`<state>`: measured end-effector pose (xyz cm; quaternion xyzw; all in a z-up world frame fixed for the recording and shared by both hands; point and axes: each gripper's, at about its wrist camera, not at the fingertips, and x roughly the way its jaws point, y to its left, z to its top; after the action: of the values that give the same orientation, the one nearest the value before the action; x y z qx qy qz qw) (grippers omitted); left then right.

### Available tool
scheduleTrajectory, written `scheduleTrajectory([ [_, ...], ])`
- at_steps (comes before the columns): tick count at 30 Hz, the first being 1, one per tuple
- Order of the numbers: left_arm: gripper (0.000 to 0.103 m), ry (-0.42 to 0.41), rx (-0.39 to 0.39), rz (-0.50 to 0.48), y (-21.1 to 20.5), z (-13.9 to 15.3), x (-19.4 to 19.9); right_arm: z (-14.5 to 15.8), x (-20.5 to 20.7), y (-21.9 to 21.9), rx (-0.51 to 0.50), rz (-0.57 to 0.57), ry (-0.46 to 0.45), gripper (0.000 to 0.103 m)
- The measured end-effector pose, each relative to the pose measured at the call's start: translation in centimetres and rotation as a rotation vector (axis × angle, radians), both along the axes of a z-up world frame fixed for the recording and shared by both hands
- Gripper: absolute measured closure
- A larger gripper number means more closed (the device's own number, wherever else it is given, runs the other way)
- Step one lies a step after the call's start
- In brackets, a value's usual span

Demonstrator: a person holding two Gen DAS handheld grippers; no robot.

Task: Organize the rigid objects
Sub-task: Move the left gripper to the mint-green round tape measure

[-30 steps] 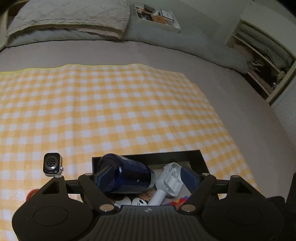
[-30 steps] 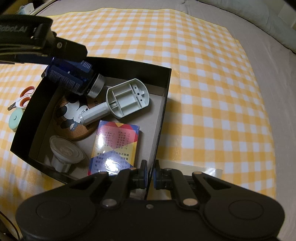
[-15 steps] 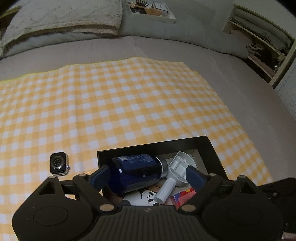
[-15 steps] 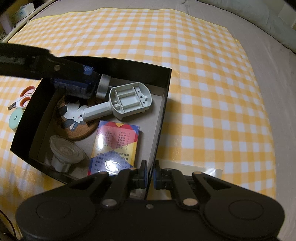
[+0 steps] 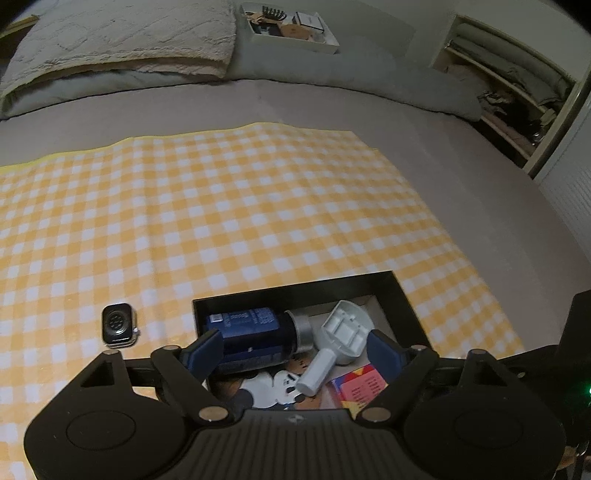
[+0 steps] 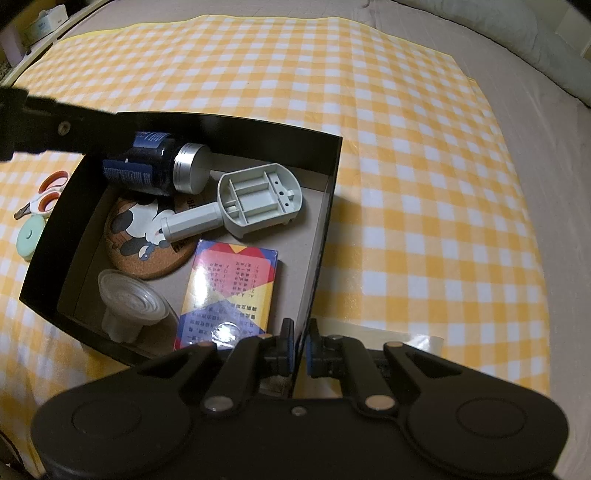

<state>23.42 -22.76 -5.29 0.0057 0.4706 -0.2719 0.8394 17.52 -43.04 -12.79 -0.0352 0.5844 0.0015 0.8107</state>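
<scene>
A black box on the yellow checked cloth holds a dark blue bottle with a silver cap, a grey handled plastic piece, a cork coaster, a colourful card pack and a clear plastic cup. My left gripper hangs open above the box's left end. The bottle lies loose below it, close to the left finger. My right gripper is shut on the box's right wall at the near corner.
A black smartwatch lies on the cloth left of the box. Orange-handled scissors and a round green item lie beyond the box's left side. Pillows, a white tray and shelves stand far off.
The left jaws have widened and let go of the blue bottle, which now rests on its side in the box's far left corner. The right gripper and the box have not moved.
</scene>
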Motion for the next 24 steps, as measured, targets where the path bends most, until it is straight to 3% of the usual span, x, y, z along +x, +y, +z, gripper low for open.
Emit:
scheduleTrajectory([
  [5,0.001,-0.033,0.029,0.017,0.9,0.6,-0.7,0.1,0.0,0.0,-0.002,-0.001,0.000,0.097],
  [24,0.000,-0.032,0.105,0.085,8.5,0.9,-3.4,0.8,-0.3,0.1,-0.017,-0.035,-0.034,0.098],
])
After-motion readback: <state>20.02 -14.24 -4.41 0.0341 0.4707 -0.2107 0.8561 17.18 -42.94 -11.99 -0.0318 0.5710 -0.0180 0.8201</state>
